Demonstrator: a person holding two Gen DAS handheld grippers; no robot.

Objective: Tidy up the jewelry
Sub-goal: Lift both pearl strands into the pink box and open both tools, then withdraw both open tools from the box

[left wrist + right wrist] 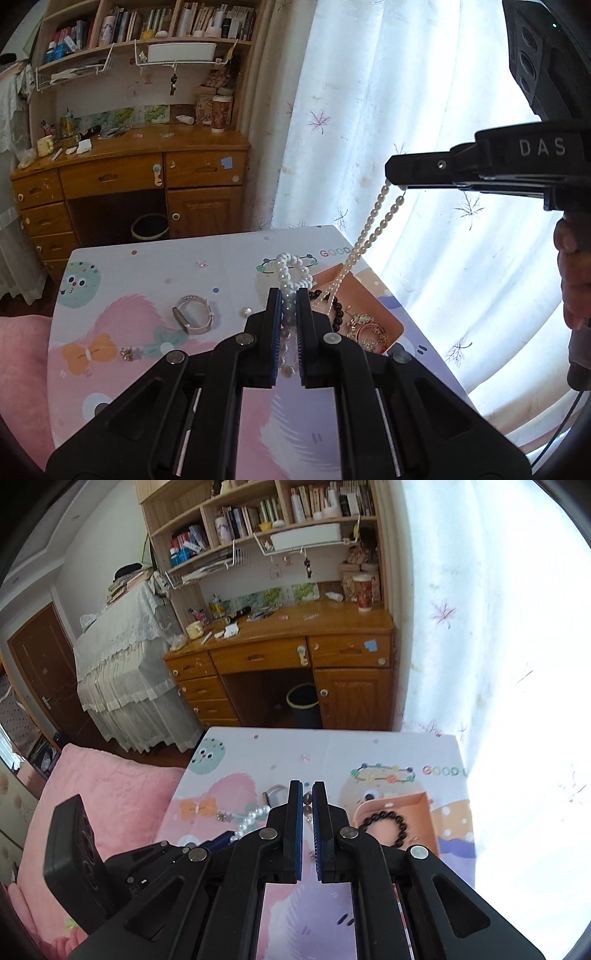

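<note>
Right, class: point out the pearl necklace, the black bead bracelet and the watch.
pearl necklace [373, 236], left wrist view, on the hanging strand.
black bead bracelet [386, 816], right wrist view, on its upper beads.
watch [192, 314], left wrist view, on its looped strap.

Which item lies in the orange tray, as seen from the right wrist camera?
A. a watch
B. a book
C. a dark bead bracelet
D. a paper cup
C: the dark bead bracelet lies inside the orange tray, while the watch sits outside it on the table.
</note>
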